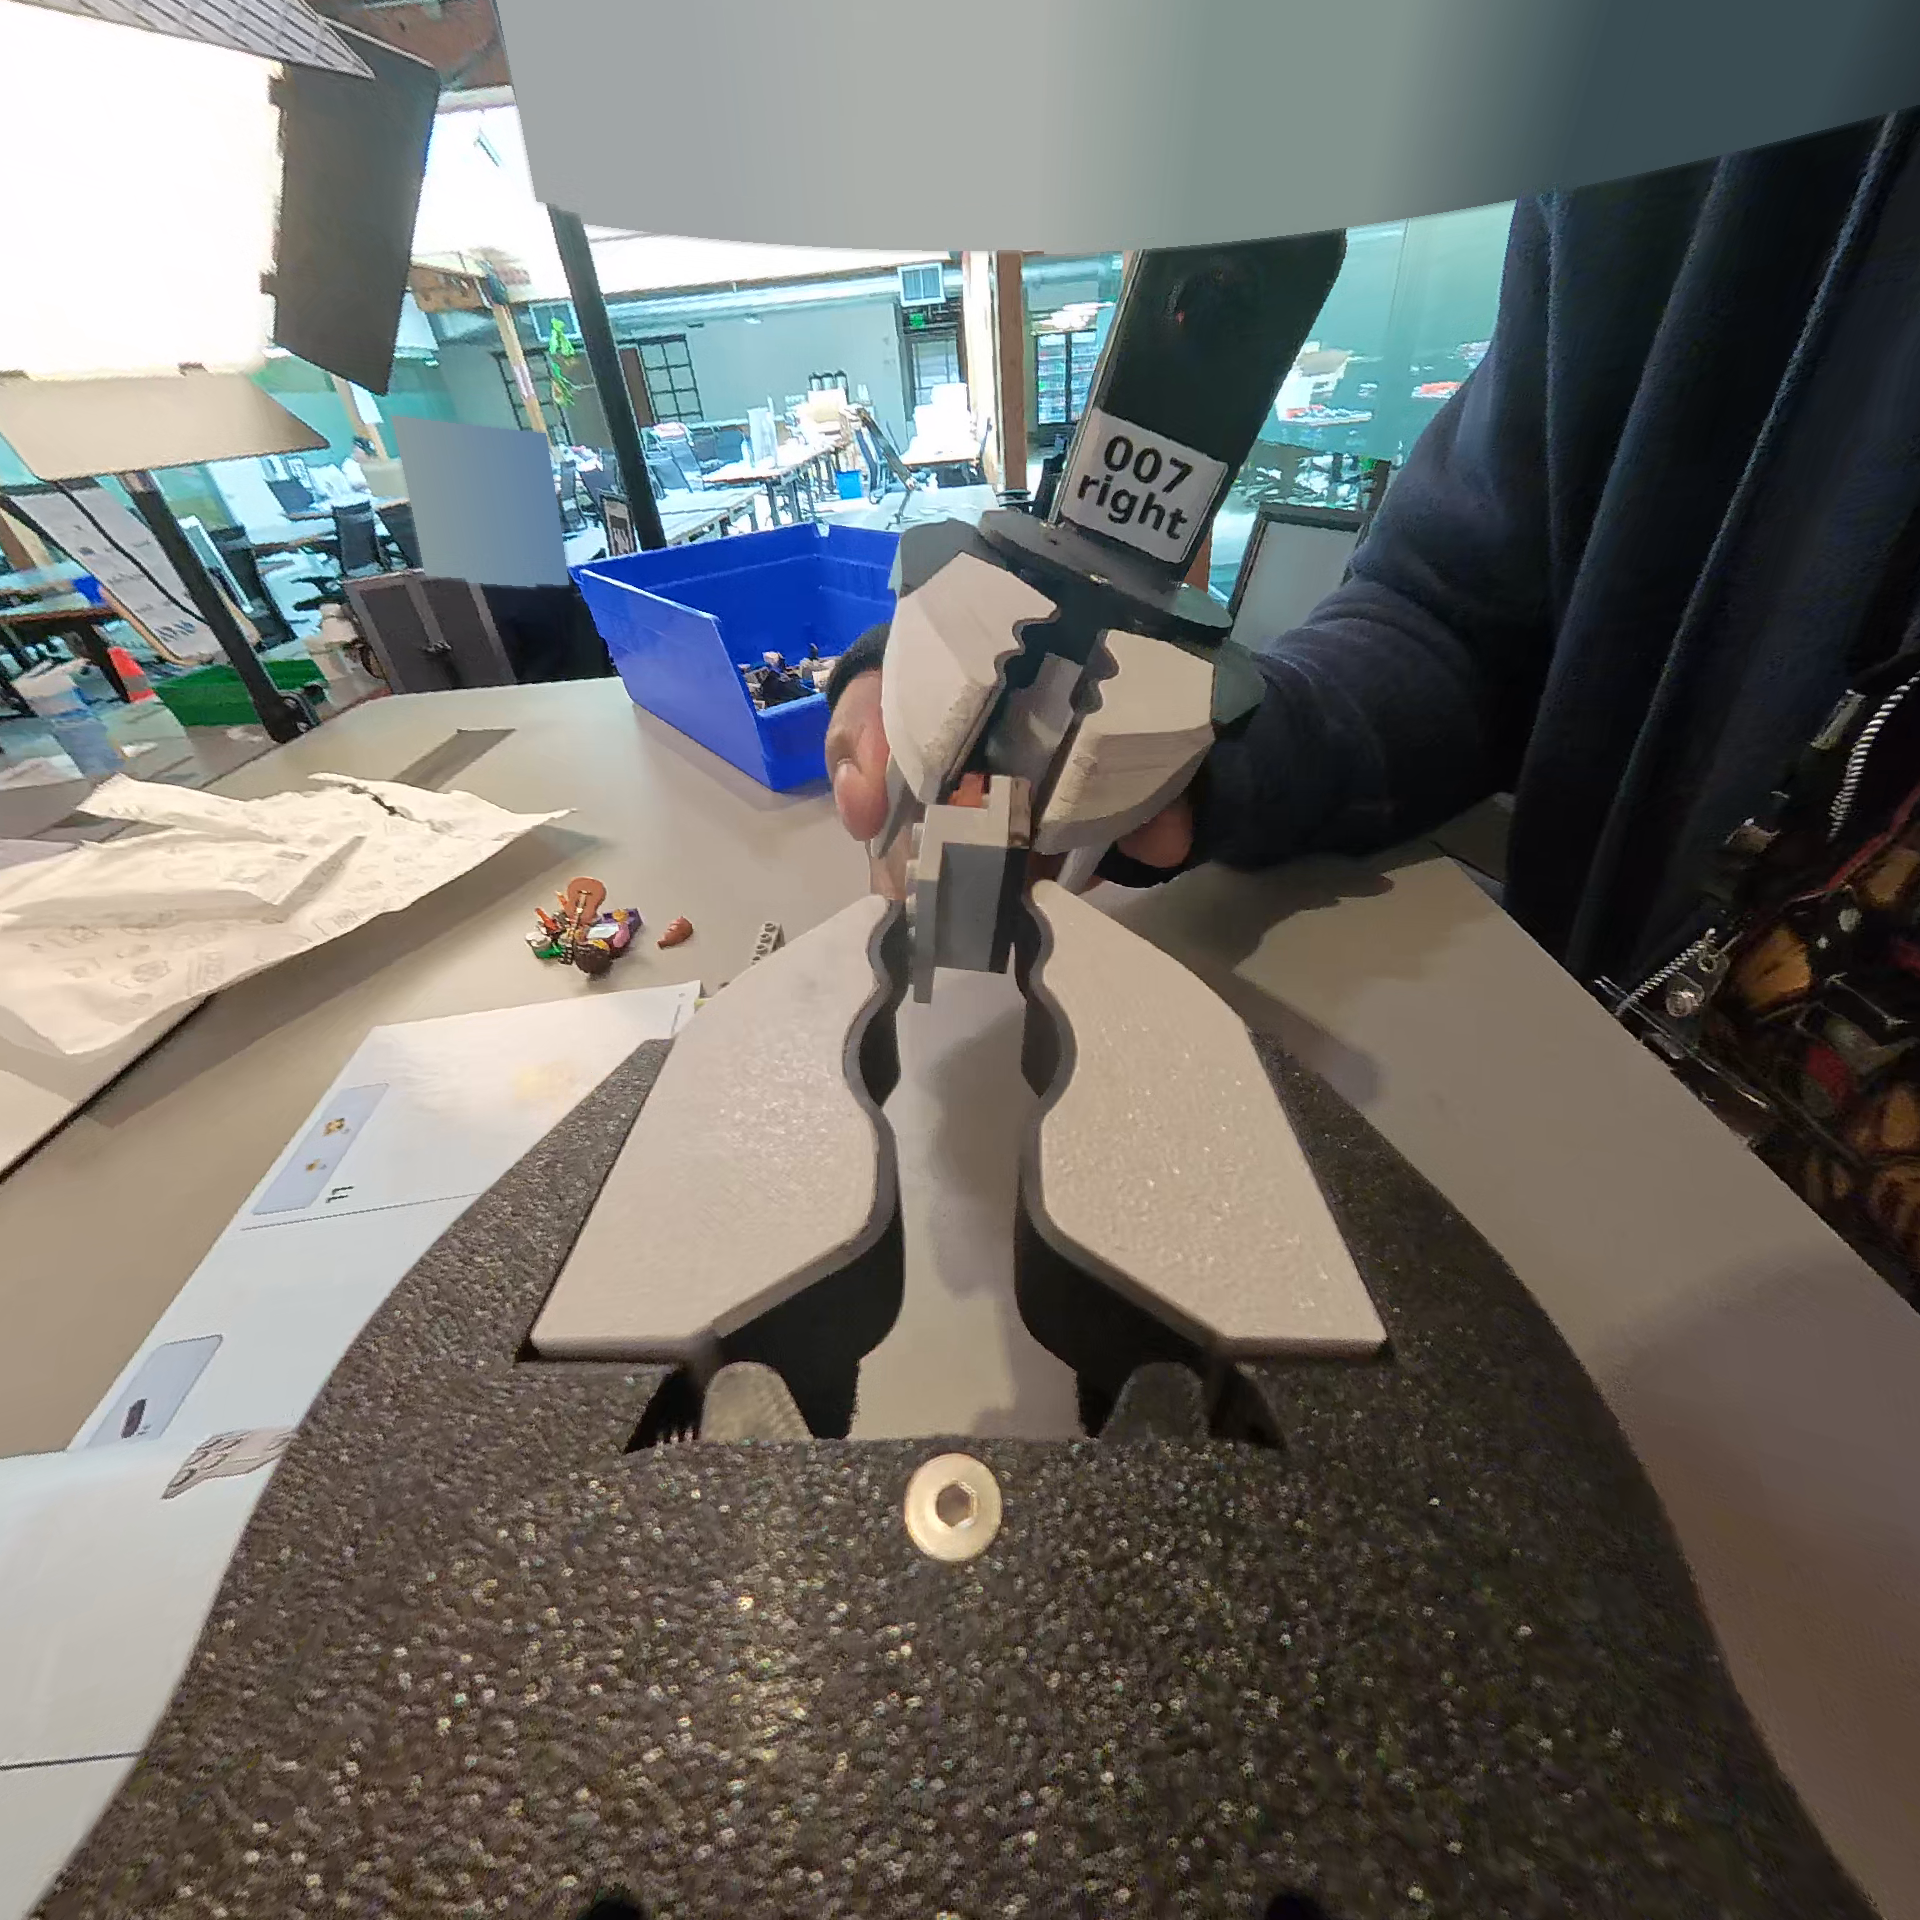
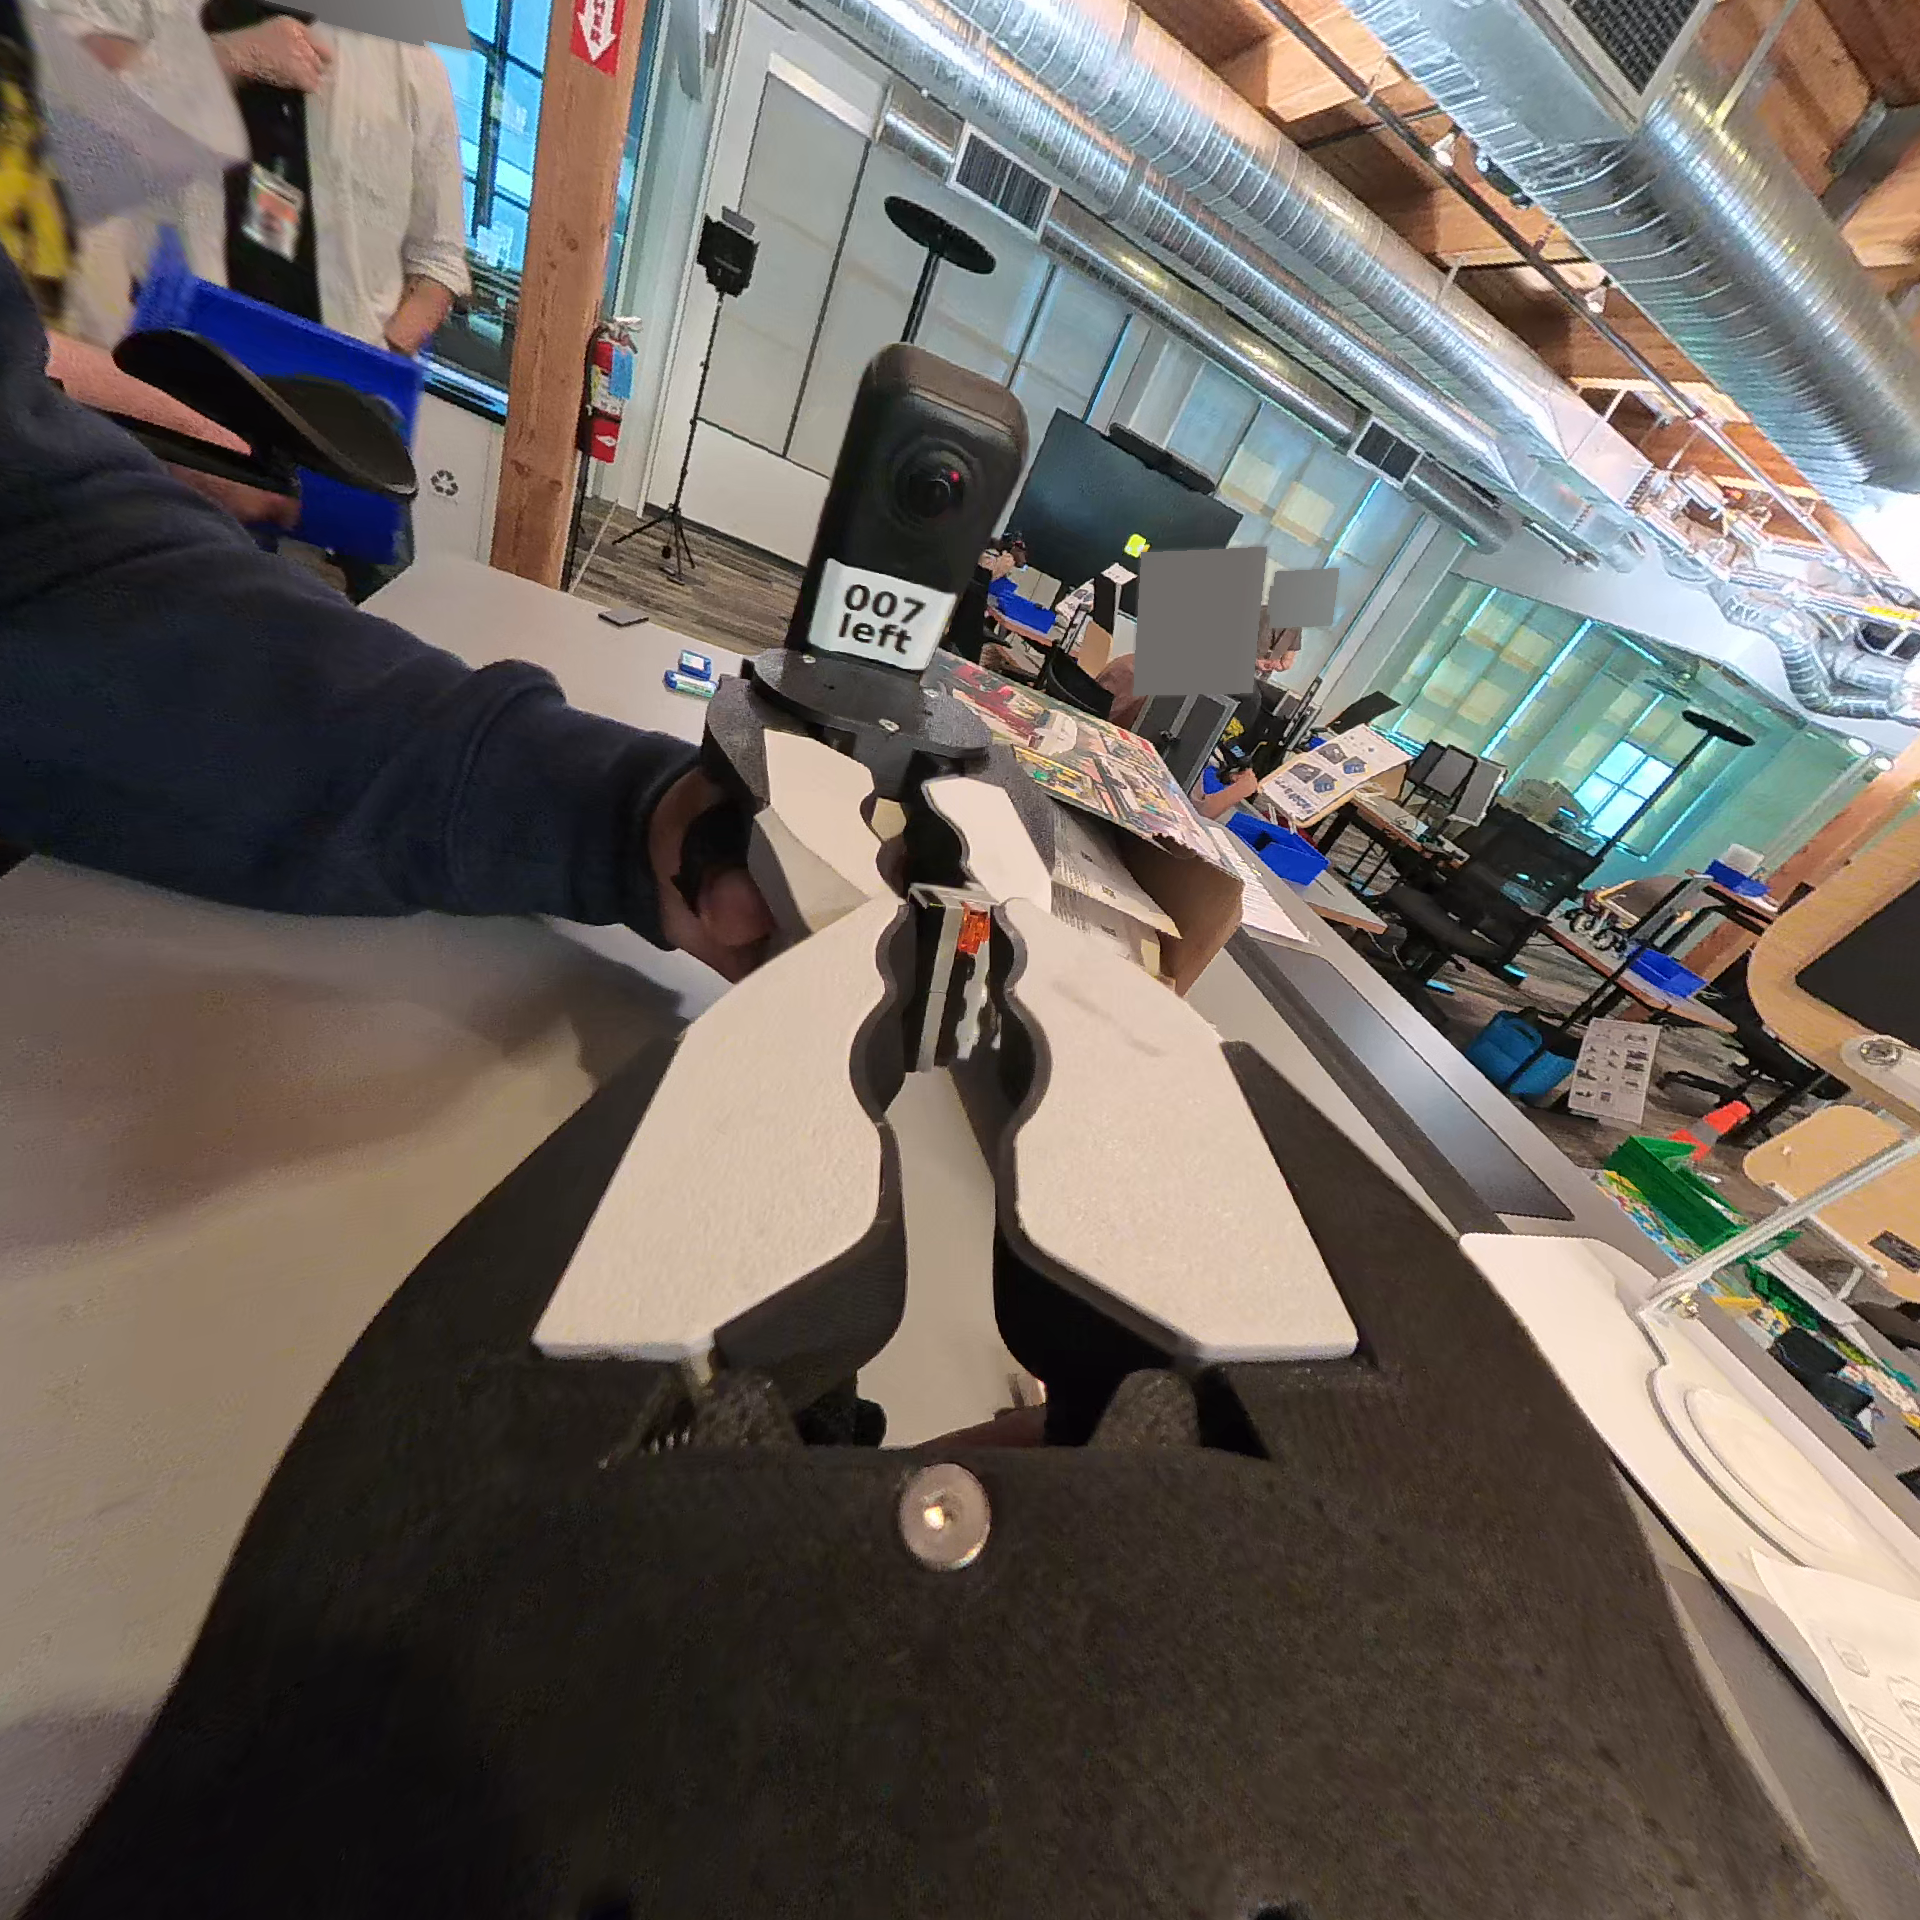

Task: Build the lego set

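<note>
1. The left gripper is clamped on the lower end of a small grey brick assembly. Its fingertips sit against both sides.
2. The right gripper is closed on the other end of the same assembly, where an orange piece shows between its pads. The assembly is held in the air above the grey table, between the 2 tools.
3. Handling judgement: with 2 grips on 1 small part, keep both tools in line and press straight along the assembly – a twist could split the bricks or slide them out of the pads.
4. The blue bin stands on the table behind the tools and holds a few small dark and tan pieces.
5. A pile of small coloured parts lies loose on the table, outside any container.
</note>
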{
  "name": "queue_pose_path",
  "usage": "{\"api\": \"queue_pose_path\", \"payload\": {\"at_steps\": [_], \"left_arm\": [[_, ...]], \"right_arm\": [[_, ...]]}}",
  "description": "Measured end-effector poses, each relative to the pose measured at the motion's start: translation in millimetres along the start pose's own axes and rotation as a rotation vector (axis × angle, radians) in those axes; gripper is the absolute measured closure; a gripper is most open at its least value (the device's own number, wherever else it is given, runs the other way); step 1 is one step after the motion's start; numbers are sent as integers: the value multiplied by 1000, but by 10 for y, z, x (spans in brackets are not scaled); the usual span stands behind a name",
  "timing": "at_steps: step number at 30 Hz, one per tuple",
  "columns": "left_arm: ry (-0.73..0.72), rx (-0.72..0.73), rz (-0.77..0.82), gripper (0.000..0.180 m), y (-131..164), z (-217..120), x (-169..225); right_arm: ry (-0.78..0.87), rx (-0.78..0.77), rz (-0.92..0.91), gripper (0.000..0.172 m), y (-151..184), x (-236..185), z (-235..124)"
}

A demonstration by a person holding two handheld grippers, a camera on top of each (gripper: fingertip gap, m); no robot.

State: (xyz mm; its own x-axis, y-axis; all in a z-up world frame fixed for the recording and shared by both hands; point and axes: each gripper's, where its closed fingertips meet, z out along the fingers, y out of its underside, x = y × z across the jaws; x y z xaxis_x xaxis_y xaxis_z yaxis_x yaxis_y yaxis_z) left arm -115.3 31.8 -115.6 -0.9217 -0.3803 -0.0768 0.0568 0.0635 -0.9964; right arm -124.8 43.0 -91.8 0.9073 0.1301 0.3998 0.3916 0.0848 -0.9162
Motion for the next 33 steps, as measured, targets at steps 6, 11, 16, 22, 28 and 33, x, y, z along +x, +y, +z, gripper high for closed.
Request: {"api": "queue_pose_path", "payload": {"at_steps": [6,11,16,22,28,33], "left_arm": [[30,1,-27,161,8,2,25],[71,20,-48,161,-16,9,76],[129,57,-92,161,-60,15,141],[158,81,-117,162,-80,20,171],[19,36,9,162,-46,-9,26],[25,18,44,162,-20,15,61]], "right_arm": [[-30,14,33,159,-1,-21,-6],[-64,64,94,160,-38,-49,-13],[-89,121,123,160,-97,-82,-22],[-92,131,103,161,-116,-92,-23],[-22,77,73,154,-81,1,-17],[-49,20,43,156,-6,-54,8]]}}
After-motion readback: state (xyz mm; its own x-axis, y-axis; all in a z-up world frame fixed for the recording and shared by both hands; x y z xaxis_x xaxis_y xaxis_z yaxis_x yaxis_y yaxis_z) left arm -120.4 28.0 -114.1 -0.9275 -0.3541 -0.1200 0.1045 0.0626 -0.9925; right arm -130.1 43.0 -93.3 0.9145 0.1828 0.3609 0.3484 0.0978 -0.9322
